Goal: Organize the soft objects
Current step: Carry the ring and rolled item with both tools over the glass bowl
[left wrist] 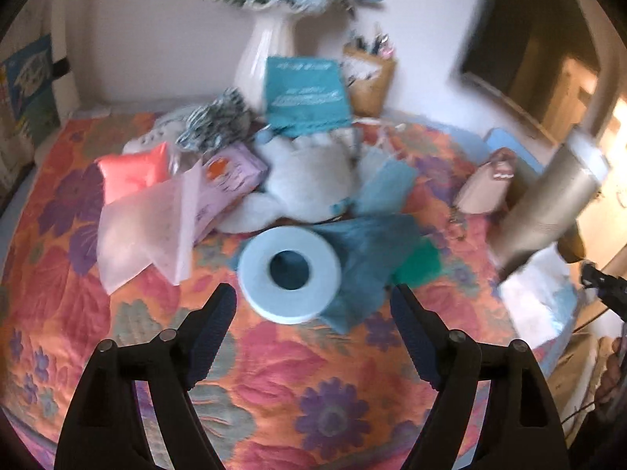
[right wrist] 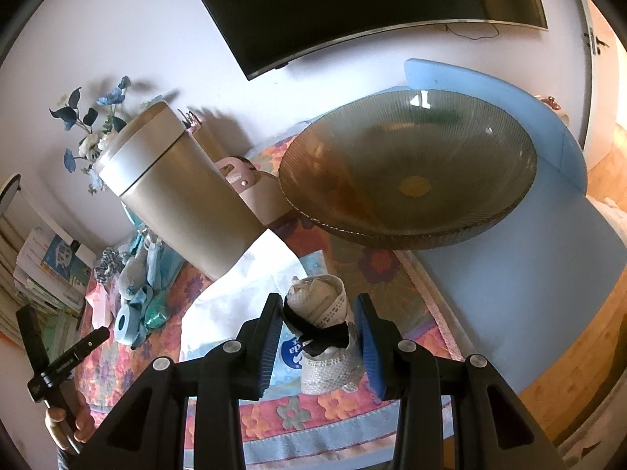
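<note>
Soft objects, heaped on floral bedspread (left wrist: 274,372): plush toy (left wrist: 309,168), pale-blue ribbon roll (left wrist: 290,278) nearest. Left gripper (left wrist: 313,337): jaws wide, empty, just short of roll; next, judged: straddle it, close. Right gripper (right wrist: 319,337): clamping lace roll (right wrist: 325,321); placement pending.

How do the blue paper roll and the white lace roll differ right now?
The blue paper roll lies free on the flowered cloth ahead of the open left gripper; the white lace roll is clamped in the right gripper. The paper roll is plain and unbound; the lace roll is patterned and tied with a black band. Both are rolled soft goods.
</note>
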Available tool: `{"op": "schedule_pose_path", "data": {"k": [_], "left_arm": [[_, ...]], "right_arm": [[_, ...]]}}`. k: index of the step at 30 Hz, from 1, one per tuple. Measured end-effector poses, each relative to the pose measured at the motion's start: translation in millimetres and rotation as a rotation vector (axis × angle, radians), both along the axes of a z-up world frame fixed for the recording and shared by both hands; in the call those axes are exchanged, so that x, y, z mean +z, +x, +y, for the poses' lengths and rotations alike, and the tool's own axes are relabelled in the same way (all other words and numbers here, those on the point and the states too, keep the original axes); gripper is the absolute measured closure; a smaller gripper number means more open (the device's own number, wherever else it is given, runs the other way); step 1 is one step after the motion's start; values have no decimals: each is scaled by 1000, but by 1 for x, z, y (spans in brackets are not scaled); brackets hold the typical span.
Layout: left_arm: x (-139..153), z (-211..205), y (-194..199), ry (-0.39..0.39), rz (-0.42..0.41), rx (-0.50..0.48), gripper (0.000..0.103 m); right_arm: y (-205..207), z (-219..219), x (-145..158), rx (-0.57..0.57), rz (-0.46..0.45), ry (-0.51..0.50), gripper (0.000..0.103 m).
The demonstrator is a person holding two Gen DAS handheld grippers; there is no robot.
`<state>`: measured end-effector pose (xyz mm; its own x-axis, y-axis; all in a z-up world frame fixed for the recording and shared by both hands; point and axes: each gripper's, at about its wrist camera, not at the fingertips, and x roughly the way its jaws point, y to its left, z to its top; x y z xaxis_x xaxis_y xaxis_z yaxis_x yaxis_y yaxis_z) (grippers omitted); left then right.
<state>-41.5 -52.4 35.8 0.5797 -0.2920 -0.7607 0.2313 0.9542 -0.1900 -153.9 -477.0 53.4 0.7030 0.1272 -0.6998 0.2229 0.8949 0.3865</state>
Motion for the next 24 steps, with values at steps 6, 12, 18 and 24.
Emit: {"op": "schedule_pose_path", "data": {"k": [6,12,18,24], "left_arm": [[-25,-20,29,159,24,13,24],[-22,-3,23,90,10,33,38],[11,27,-3,20,-80,74,38],[55,9,-30,-33,-187,5,38]], "right_arm": [[3,0,-2,1,9,13,67],[0,1,3,0,3,-10,67],[0,-2,3,0,-11,15,67],[-2,9,7,26,-22,-5,67]]}}
